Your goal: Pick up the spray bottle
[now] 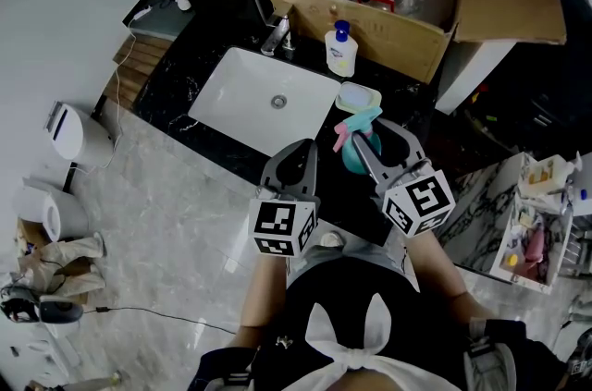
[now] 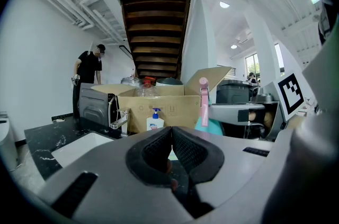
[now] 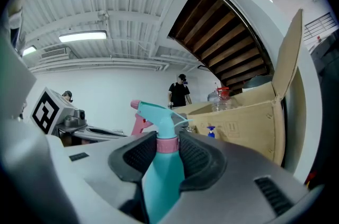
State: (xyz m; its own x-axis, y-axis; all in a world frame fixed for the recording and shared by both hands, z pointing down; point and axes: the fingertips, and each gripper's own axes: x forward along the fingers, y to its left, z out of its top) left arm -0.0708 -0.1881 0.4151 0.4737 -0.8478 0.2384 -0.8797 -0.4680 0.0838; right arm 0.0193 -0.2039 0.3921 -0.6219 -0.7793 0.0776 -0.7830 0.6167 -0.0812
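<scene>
A teal spray bottle with a pink trigger and collar is at the right of the sink, over the black counter. My right gripper is shut on it. In the right gripper view the pads of my right gripper press the spray bottle at its pink collar, and the nozzle points left. I cannot tell whether its base rests on the counter. My left gripper hovers beside it at the sink's front edge, shut on nothing. The left gripper has its jaws touching, and the spray bottle shows beyond them.
A white sink with a faucet is set in the counter. Behind it stand a soap pump bottle and an open cardboard box with plastic bottles. A pale lidded pack lies near the spray bottle. A person stands far off.
</scene>
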